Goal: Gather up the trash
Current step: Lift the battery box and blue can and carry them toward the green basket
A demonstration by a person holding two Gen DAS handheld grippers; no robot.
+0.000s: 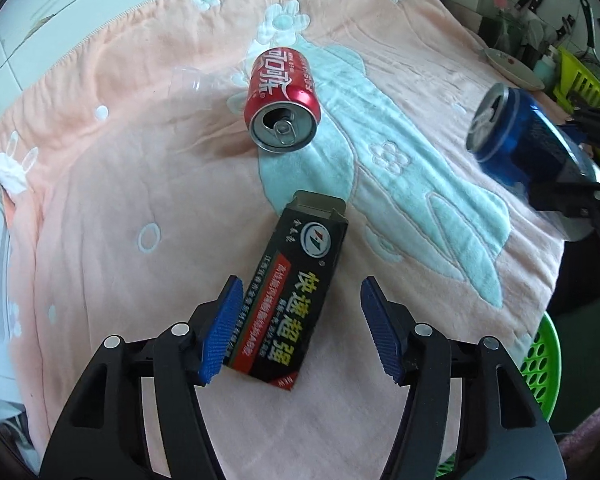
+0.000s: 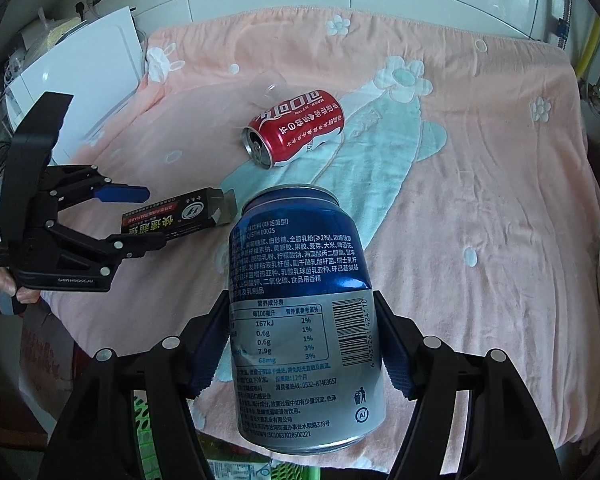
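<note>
Right gripper (image 2: pixel 304 344) is clamping a blue can (image 2: pixel 300 312), holding it lifted above the blanket (image 2: pixel 480 216). Left gripper (image 1: pixel 300 328) is standing with jaws apart around a black box (image 1: pixel 296 296) lying on the blanket; left pad looks just touching its edge, right pad clear of it. Farther back, a red can (image 1: pixel 283 100) is lying on its side; beyond it a clear cup (image 1: pixel 186 79), tipped over. Green basket (image 1: pixel 540 364) is sitting below the blanket's near right edge
</note>
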